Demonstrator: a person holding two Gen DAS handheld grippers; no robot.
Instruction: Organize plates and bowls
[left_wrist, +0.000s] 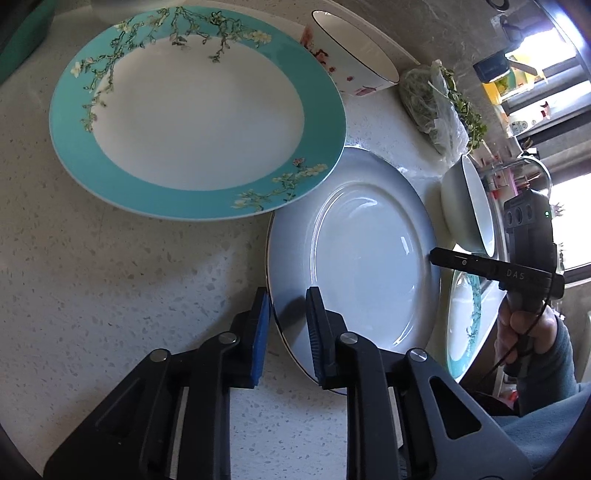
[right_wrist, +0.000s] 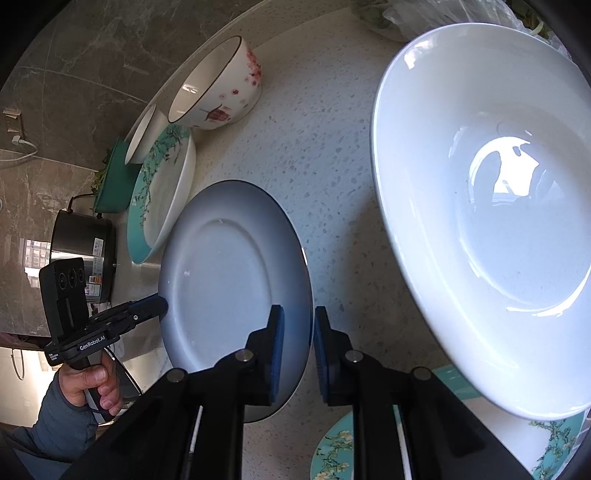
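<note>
1. A speckled white countertop (left_wrist: 110, 258) carried all the crockery, with a grey marbled wall behind it.
2. The teal-rimmed plate (left_wrist: 184, 110), painted with blossom sprigs, lay flat at the far left of the left wrist view.
3. The pale blue-grey plate (left_wrist: 362, 258) sat just beside it, near the counter's front edge; the teal rim overlapped its far edge.
4. A plain white bowl (right_wrist: 480, 221) stood to the right of the pale plate, resting on a second teal plate (right_wrist: 351, 450) of which only a part showed.
5. The floral bowl (left_wrist: 351, 55), white with pink flowers and a dark rim line, stood at the back against the wall, beyond the teal-rimmed plate.
6. A steel pot (right_wrist: 81, 243) stood further left along the counter.
7. A clear bag of greens (left_wrist: 432, 103) lay near the back, between the floral bowl and the white bowl.
8. The left gripper (left_wrist: 288, 295) had its jaws drawn narrow over the pale plate's left rim, one blue pad outside the edge and one over the plate's face, pinching the rim.
9. The right gripper (right_wrist: 299, 312) gripped the opposite rim the same way, jaws narrow with the edge between the pads.
10. A sleeved hand (right_wrist: 92, 384) held the left gripper's handle.
</note>
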